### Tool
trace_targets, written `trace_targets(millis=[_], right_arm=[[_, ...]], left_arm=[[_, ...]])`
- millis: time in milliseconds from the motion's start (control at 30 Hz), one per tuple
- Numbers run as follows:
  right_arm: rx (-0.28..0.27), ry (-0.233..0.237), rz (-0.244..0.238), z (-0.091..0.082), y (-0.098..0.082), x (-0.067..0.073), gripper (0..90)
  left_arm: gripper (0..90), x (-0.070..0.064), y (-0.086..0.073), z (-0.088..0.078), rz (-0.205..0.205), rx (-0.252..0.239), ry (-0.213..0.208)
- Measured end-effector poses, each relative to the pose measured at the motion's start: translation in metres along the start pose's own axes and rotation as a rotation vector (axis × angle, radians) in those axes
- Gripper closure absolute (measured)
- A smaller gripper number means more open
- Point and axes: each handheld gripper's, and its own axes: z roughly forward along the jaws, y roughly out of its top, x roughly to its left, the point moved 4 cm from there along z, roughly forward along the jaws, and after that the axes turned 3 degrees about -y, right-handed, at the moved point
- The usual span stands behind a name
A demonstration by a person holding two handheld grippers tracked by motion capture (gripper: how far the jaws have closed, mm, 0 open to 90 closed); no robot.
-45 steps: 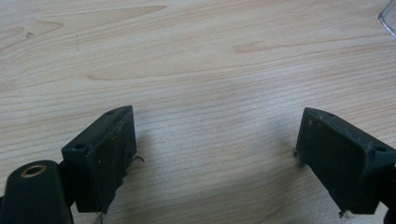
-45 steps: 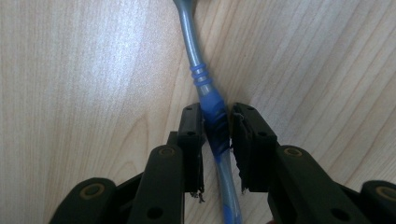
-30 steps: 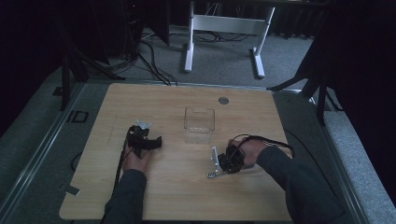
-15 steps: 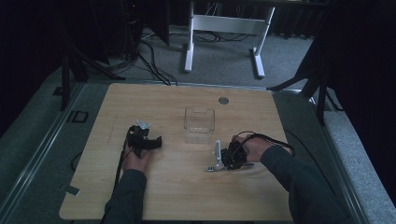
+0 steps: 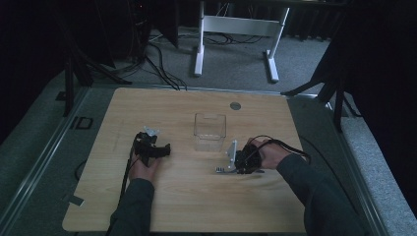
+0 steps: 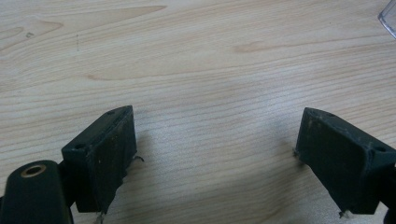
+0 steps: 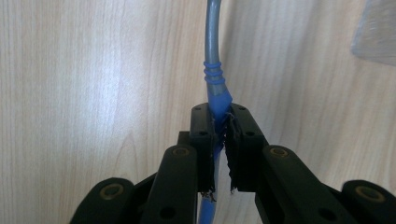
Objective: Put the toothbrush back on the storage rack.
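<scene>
Now the right tool pinches a blue-handled utensil, handle between its jaws.

Desk: light wood top, rounded corners, standing on grey carpet. Clear plastic box sits upright near the centre, slightly toward the far edge. Small round grey grommet set in the top close to the far edge. My forearms cross the near edge.
</scene>
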Motion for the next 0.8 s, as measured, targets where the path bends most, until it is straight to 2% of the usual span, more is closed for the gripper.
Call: trace_targets(millis=[267, 800], right_arm=[[-0.06, -0.05, 0.055, -0.009, 0.0, -0.008, 81.5], [-0.095, -0.118, 0.143, -0.013, -0.006, -0.023, 81.5]], left_arm=[[12.4, 0.0, 0.0, 0.0, 0.0, 0.0, 0.0], [12.4, 0.0, 0.0, 0.0, -0.001, 0.0, 0.0]])
